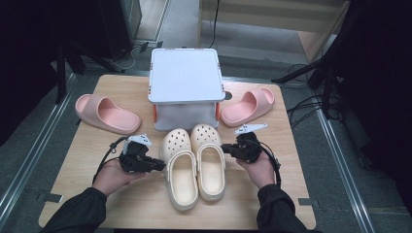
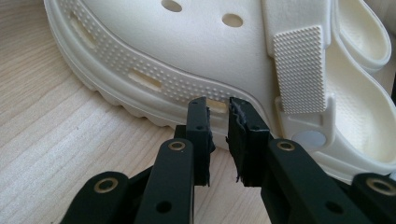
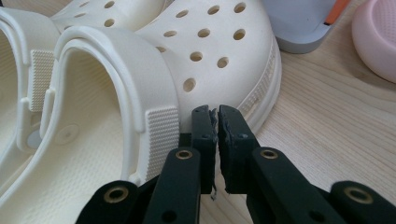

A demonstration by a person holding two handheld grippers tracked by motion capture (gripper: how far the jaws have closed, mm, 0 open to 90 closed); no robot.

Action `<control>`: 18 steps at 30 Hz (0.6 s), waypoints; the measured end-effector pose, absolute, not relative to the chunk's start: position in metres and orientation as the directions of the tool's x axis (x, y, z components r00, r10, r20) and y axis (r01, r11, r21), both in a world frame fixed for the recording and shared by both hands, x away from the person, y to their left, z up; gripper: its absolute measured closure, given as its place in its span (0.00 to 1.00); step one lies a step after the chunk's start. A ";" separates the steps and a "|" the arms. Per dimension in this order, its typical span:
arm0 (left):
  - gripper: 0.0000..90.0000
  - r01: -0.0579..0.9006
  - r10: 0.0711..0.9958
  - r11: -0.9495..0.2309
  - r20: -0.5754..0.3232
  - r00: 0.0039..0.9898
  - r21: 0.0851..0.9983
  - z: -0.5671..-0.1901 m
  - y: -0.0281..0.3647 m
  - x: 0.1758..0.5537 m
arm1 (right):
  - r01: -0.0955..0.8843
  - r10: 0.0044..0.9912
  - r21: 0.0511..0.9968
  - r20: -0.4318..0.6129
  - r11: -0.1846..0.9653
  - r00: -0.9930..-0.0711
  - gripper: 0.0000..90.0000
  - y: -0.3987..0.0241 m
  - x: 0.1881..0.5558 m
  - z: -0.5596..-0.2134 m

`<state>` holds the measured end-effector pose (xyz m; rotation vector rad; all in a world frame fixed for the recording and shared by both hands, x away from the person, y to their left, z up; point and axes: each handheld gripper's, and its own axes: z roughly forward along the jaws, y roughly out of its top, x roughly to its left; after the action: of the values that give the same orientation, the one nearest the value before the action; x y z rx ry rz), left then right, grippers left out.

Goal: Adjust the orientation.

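Flanking the cream clogs (image 1: 194, 162), left tongs (image 2: 218, 106) stand slightly spread, right tongs (image 3: 217, 112) pressed together, any contact hidden.

- The white box's (image 1: 183, 77) lid hides its inside in the high view.
- Both gripper views cut off the cream clogs' (image 2: 224, 56) heels.
- The pink slide (image 3: 376, 37) runs off the right gripper view's edge.

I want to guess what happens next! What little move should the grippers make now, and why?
Probably press both inward to squeeze the cream clogs together. The left hand-held gripper and right hand-held gripper sit nearly closed against the pair's outer sides, gripping nothing.
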<state>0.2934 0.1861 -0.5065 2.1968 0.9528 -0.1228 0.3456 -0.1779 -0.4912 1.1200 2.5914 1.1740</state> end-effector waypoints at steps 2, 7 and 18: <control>0.84 0.672 0.602 -0.460 -0.353 0.716 0.581 -0.506 0.187 0.294 | 0.593 0.659 0.679 0.211 0.432 -0.722 0.92 -0.179 0.346 -0.491; 0.84 0.680 0.620 -0.428 -0.354 0.700 0.595 -0.497 0.192 0.295 | 0.577 0.658 0.705 0.208 0.412 -0.724 0.87 -0.181 0.342 -0.485; 0.85 0.685 0.642 -0.378 -0.357 0.679 0.622 -0.475 0.200 0.298 | 0.548 0.643 0.762 0.233 0.346 -0.730 0.78 -0.187 0.315 -0.462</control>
<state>0.2985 0.2002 -0.4746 2.1102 1.0172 -0.0712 0.3152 -0.1868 -0.4617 1.1047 2.4873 1.3412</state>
